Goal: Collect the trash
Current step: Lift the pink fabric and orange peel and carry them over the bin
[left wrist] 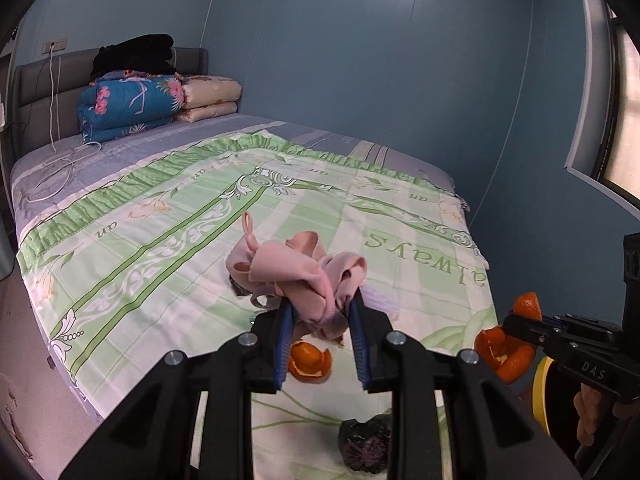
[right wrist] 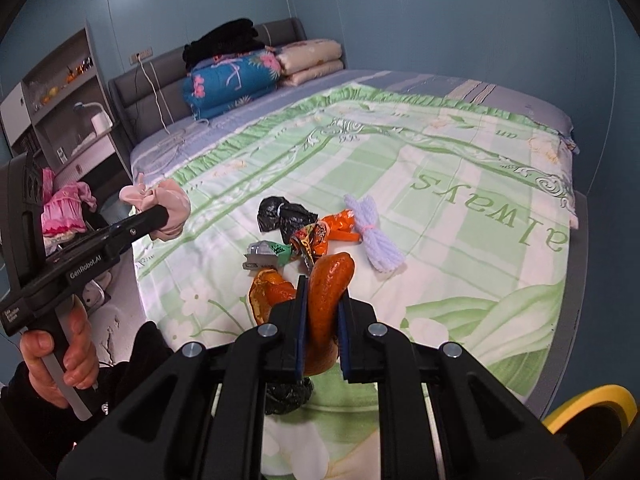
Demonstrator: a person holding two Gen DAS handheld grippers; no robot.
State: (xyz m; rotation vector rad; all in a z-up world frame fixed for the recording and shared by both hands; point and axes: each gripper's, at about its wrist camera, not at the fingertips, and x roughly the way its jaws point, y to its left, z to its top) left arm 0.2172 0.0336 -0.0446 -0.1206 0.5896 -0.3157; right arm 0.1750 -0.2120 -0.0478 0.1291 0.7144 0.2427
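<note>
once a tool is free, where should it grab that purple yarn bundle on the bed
Grip the purple yarn bundle at its waist, where the pink tie cinches the strands into the narrowest, firmest part. Come from above, fingers straddling it across its length: it lies flat on the bedspread, with open cover on its right and the orange wrapper close on its left.

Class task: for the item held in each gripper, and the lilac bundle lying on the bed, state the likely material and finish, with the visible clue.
The left gripper holds a pink cloth: soft matte knit fabric, judging by its limp folds. The right gripper holds orange peel: glossy, dimpled rind with a pale inner side. The lilac bundle looks like yarn or cord: fuzzy matte strands, tied in the middle.
</note>
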